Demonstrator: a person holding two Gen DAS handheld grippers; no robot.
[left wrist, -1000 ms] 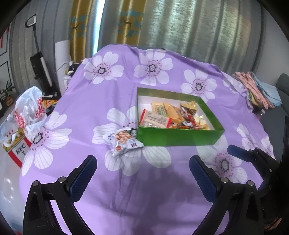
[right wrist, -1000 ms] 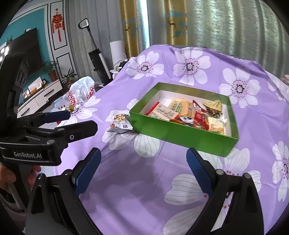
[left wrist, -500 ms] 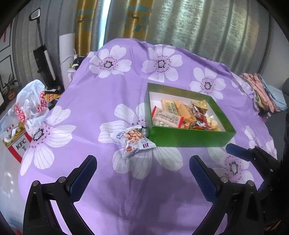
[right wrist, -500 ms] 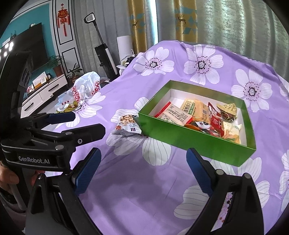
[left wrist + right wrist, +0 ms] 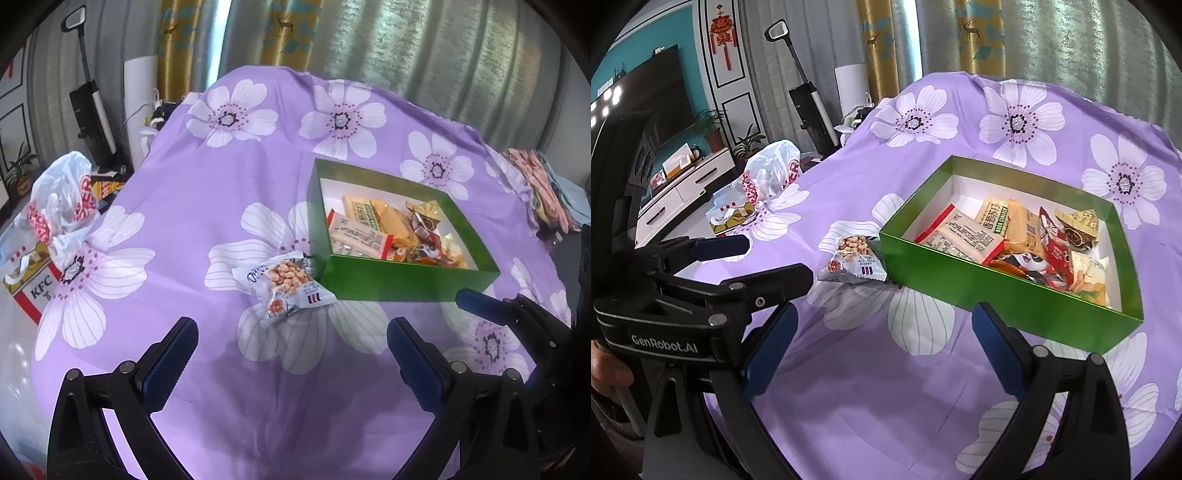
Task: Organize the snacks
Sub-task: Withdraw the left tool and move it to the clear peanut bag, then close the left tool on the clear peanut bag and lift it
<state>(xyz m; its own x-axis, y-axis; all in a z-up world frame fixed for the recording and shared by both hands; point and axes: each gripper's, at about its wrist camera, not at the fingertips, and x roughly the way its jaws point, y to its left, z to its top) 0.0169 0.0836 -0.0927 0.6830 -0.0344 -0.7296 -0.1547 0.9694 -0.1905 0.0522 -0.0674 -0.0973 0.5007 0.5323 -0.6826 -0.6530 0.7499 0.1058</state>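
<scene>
A green box (image 5: 391, 282) (image 5: 997, 295) with a white inside sits on the purple flowered cloth (image 5: 229, 192) and holds several snack packets (image 5: 373, 229) (image 5: 1008, 240). One white peanut packet (image 5: 286, 284) (image 5: 853, 260) lies on the cloth, touching the box's near left corner. My left gripper (image 5: 291, 354) is open, with nothing between its blue pads, just short of that packet. Its fingers (image 5: 768, 282) also show at the left of the right wrist view. My right gripper (image 5: 882, 339) is open and empty, near the box's front wall.
A white and red plastic bag (image 5: 59, 206) (image 5: 768, 177) sits at the table's left edge beside a KFC carton (image 5: 33, 291). Folded clothes (image 5: 535, 184) lie beyond the right edge. A stick vacuum (image 5: 809, 103), a TV unit (image 5: 679, 184) and curtains stand behind.
Both grippers have moved forward toward the table; the peanut packet and the box now appear closer and larger. Both stay open.
</scene>
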